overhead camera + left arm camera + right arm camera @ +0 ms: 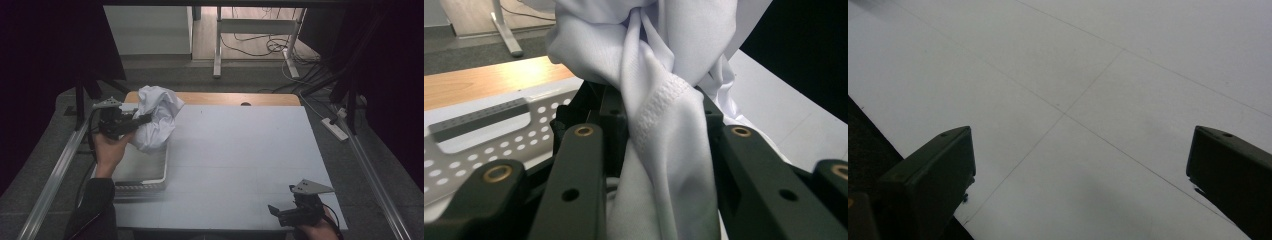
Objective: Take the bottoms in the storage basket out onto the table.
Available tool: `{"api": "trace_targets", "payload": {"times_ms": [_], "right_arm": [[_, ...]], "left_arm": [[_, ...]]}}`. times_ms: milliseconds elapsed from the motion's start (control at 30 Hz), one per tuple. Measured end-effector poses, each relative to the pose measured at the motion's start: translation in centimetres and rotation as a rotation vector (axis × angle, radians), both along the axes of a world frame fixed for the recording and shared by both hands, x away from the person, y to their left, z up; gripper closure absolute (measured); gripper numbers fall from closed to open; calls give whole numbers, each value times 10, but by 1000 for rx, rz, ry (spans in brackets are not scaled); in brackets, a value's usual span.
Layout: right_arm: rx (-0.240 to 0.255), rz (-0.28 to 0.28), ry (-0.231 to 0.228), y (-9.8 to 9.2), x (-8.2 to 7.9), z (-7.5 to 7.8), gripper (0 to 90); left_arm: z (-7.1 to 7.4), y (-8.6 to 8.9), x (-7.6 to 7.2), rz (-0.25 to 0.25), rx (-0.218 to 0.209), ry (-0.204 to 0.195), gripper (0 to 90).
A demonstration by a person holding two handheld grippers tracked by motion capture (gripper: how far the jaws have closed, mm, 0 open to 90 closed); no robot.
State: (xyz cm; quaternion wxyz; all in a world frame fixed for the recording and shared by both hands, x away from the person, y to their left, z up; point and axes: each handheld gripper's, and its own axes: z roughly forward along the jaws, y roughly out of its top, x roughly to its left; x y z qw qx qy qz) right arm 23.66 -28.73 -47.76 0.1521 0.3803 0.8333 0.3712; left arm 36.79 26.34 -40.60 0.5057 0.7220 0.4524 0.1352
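A crumpled white cloth (156, 117) hangs above the white perforated basket (145, 184) at the table's left side. My left gripper (145, 119) is shut on it; in the left gripper view a hemmed fold of the cloth (664, 130) is pinched between the two black jaws, with the basket's rim (484, 130) below and behind. Near the table's front right edge my right gripper (274, 210) rests low, held by a hand. Its jaws stand wide apart over bare white tabletop (1088, 100), with nothing between them.
The white table surface (240, 150) has a wooden strip (225, 98) along its far edge. Metal rails run along both sides. Beyond the table stand desk legs with cables (270, 45) on the floor, and a power strip (336, 128) lies at the right.
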Motion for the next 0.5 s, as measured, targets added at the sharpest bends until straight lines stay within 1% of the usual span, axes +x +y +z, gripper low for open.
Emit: {"api": "trace_targets", "payload": {"times_ms": [133, 233, 267, 300, 333, 367, 400, 433, 500], "right_arm": [[0, 1, -4, 0, 0, 0, 0], [-1, -4, -21, -1, 0, 1, 0], [-1, -4, -21, -1, 0, 1, 0], [2, -8, -32, -2, 0, 1, 0], [2, -8, -32, -2, 0, 1, 0], [4, -10, -39, -3, 0, 1, 0], [4, -10, -39, -3, 0, 1, 0], [3, -7, -47, -3, 0, 1, 0], [-2, -7, -56, -3, -1, 2, 0]], "left_arm": [[2, -6, -1, -14, 5, -6, 677], [4, -13, -1, -31, 13, -7, 677], [4, -13, -1, -31, 13, -7, 677], [4, -18, -1, -40, 17, -5, 677], [4, -18, -1, -40, 17, -5, 677], [4, -22, 0, -49, 28, -4, 677], [4, -22, 0, -49, 28, -4, 677], [5, -26, 0, -56, 34, -5, 677], [5, -28, 0, -61, 35, -5, 677]]}}
